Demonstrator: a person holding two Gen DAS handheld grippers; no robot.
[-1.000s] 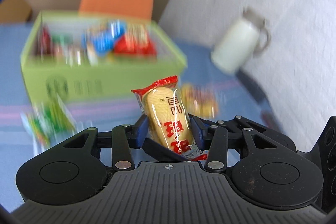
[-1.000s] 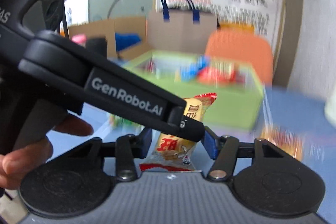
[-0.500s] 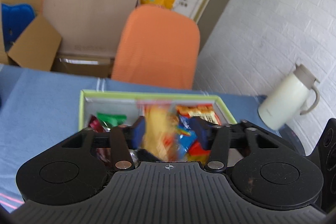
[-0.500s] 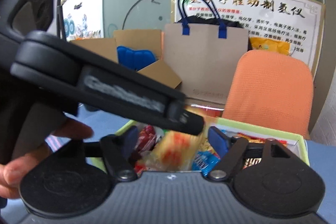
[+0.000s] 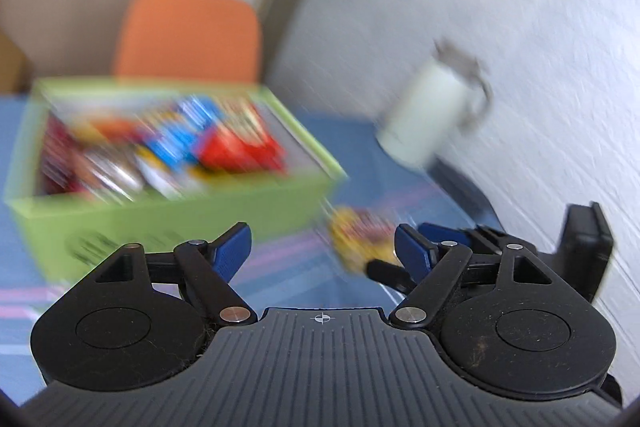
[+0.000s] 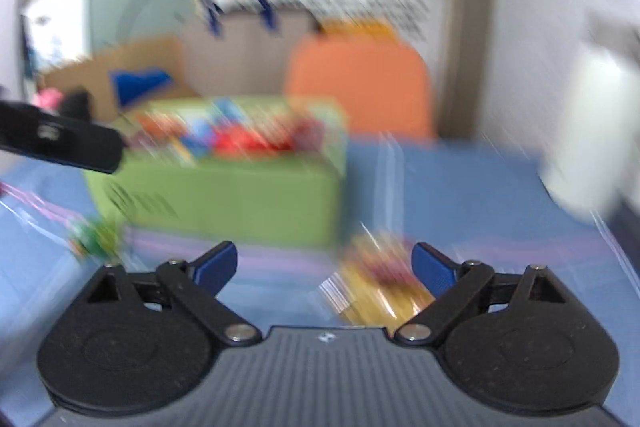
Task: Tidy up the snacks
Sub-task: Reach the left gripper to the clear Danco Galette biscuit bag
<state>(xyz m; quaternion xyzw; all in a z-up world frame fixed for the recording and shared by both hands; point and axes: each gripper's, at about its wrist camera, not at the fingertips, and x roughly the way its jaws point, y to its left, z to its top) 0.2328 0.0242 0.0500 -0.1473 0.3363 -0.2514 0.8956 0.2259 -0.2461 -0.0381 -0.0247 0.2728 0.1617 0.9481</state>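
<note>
A green box (image 5: 180, 219) full of mixed snack packets (image 5: 176, 147) stands on the blue tablecloth; it also shows in the right wrist view (image 6: 224, 195). My left gripper (image 5: 323, 251) is open and empty, in front of the box. My right gripper (image 6: 325, 265) is open and empty too. A yellow and red snack packet (image 6: 380, 283) lies on the cloth just ahead of the right gripper, toward its right finger. The same packet (image 5: 360, 235) shows in the left wrist view beside the right gripper's body. Both views are blurred.
A white thermos jug (image 5: 432, 115) stands at the right by the brick wall. An orange chair (image 5: 188, 31) stands behind the box. A small green packet (image 6: 92, 239) lies on the cloth left of the box. Cardboard boxes and a paper bag are behind.
Both grippers let go of the yellow and red snack over the box and opened. They have since pulled back and down toward the table, right of the box.
</note>
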